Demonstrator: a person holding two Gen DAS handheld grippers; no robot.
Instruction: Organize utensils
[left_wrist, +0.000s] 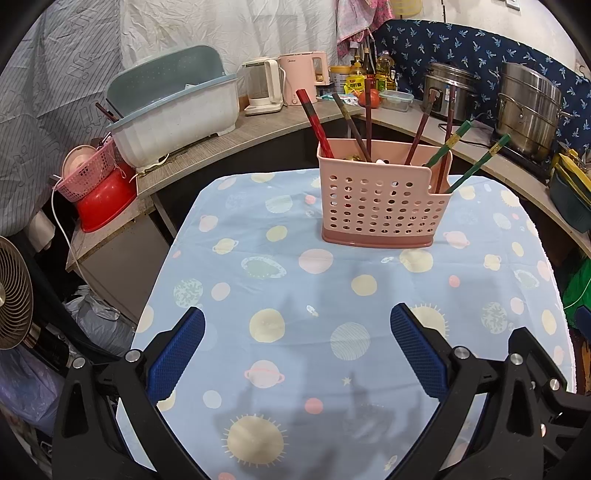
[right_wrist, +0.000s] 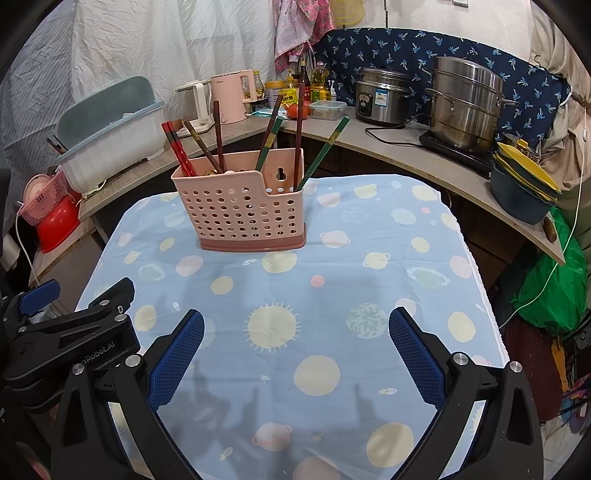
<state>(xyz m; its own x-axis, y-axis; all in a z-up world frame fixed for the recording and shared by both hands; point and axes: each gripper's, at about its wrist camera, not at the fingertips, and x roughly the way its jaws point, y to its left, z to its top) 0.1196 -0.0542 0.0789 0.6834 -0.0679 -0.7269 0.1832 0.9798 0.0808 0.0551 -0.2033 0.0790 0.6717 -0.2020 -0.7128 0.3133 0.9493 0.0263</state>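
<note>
A pink perforated utensil holder (left_wrist: 384, 199) (right_wrist: 240, 210) stands upright on the far half of the blue planet-print tablecloth (left_wrist: 295, 295) (right_wrist: 332, 266). Several chopsticks lean out of it: a red pair (left_wrist: 314, 123) (right_wrist: 177, 147) at the left, brown ones (left_wrist: 351, 125) (right_wrist: 218, 136) in the middle, green ones (left_wrist: 476, 162) (right_wrist: 325, 151) at the right. My left gripper (left_wrist: 297, 332) hangs open over the near cloth, holding nothing. My right gripper (right_wrist: 295, 332) is open too, with nothing between its blue pads. The left gripper's body (right_wrist: 74, 332) shows at the right wrist view's left edge.
Behind the table a curved counter (left_wrist: 258, 129) (right_wrist: 406, 147) carries a dish rack (left_wrist: 177, 110), kettles (left_wrist: 264, 86), bottles, a rice cooker (right_wrist: 384, 96) and a steel steamer pot (right_wrist: 465, 107). A red basin with a pink basket (left_wrist: 99, 184) and a fan (left_wrist: 14, 295) are at the left.
</note>
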